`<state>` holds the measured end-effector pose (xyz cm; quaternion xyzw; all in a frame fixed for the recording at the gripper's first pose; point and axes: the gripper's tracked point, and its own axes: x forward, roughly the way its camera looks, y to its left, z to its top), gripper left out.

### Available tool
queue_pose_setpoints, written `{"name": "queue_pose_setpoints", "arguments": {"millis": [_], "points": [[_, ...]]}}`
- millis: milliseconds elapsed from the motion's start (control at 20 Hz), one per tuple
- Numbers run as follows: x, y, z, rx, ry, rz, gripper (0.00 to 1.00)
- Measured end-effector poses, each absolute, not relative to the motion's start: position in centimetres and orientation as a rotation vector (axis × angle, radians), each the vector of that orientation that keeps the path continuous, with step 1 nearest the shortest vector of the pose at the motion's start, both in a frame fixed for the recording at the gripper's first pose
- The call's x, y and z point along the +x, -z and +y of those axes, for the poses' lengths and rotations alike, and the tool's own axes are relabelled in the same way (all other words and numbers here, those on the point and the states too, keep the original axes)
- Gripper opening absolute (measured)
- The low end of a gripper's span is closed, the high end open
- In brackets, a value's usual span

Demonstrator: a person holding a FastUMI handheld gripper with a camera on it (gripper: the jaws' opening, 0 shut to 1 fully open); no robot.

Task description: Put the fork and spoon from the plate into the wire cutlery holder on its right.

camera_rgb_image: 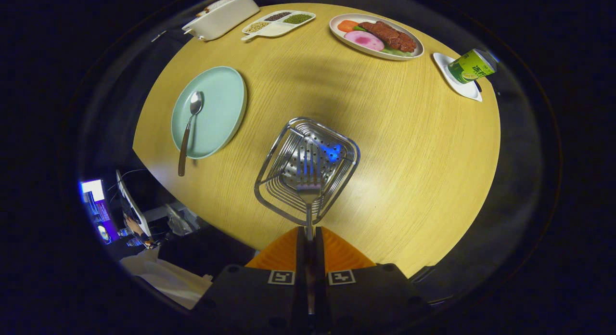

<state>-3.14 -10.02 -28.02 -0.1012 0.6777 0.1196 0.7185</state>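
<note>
Round wooden table point(385, 133): gripper point(310, 241) clamped on fork point(308, 181), tines over wire cutlery holder point(308, 169), frame ctr. Spoon point(188, 130) on plate point(221, 109), mid-left.

The camera rode on the gripper point(310, 238) and looked forward along its fingers, steeply down from well above the round wooden table point(385, 133). The wire cutlery holder point(308, 169) lay nearest, just ahead of the fingertips. The plate point(209, 111) sat toward ten o'clock, the food dishes far off around twelve.
</note>
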Motion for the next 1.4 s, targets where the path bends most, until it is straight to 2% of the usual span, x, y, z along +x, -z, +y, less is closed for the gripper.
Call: {"name": "queue_pose_setpoints", "arguments": {"millis": [200,250,300,450,500,650,1000,1200,1400], "points": [[-2.9,27.7,-10.3,-0.228,-0.248,1.479,0.24],[-2.4,27.3,-10.3,-0.214,-0.242,1.446,0.35],[-1.9,26.8,-10.1,-0.19,-0.234,1.414,0.4],[0.1,24.5,-9.8,-0.126,-0.196,1.288,0.86],[0.6,23.6,-9.5,-0.114,-0.189,1.241,0.95],[2.0,20.5,-8.7,-0.099,-0.177,1.09,1.0],[2.9,14.9,-3.0,-0.056,-0.206,0.824,1.0],[3.1,14.8,1.4,-0.058,-0.235,0.757,1.0],[2.6,17.4,7.3,-0.017,-0.271,0.782,1.0]]}}
